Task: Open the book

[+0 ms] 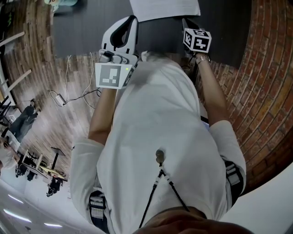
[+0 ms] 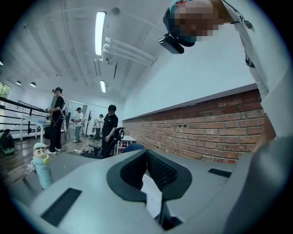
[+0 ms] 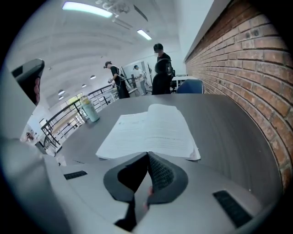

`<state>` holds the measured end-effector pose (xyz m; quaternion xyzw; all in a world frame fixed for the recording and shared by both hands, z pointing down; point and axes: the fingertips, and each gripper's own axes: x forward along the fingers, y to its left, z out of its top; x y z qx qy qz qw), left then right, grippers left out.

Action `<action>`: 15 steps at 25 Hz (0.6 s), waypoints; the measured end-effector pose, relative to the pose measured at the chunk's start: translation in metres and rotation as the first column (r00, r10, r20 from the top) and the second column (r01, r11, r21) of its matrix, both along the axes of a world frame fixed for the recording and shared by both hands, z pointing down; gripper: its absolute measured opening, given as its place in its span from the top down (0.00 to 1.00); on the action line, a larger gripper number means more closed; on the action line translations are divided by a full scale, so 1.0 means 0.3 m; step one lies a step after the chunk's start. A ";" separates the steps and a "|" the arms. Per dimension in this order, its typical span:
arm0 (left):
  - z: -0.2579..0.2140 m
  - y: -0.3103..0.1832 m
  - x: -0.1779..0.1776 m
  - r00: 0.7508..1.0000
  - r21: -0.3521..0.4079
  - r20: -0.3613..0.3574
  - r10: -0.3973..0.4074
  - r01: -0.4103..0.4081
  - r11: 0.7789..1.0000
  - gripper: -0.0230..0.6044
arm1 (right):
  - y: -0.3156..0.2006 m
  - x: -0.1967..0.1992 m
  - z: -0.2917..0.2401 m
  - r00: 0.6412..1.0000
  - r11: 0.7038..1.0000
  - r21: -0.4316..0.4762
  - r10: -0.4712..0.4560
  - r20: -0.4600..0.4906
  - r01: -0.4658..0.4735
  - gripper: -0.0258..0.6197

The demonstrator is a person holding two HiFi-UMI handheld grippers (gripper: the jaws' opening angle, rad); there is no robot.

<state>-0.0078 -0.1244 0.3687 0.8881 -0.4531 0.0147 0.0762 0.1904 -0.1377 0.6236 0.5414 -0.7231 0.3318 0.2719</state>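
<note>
The book lies open on the dark table, its white printed pages spread flat. In the head view the book shows at the top edge, partly cut off. My right gripper is shut with nothing between its jaws, just short of the book's near edge and tilted down at it. In the head view that right gripper sits at the book's lower right corner. My left gripper is left of the book; in its own view the left gripper looks level across the table, tips touching.
A pale green bottle with a cartoon figure stands on the table, the same bottle lying beyond the book's left side. A brick wall runs along the table's right. Several people stand far behind. A cable lies on the wooden floor.
</note>
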 end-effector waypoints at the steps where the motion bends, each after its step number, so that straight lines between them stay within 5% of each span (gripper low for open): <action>1: 0.002 0.010 -0.007 1.000 -0.002 -0.001 0.000 0.000 1.000 0.93 | 0.001 -0.022 -0.026 1.000 1.000 0.020 -0.009 0.011 0.009 0.91; 15: -0.077 0.092 -0.087 1.000 0.039 0.002 -0.006 0.006 0.999 0.93 | 0.035 -0.295 -0.565 0.990 0.929 0.369 -0.073 0.123 0.023 0.91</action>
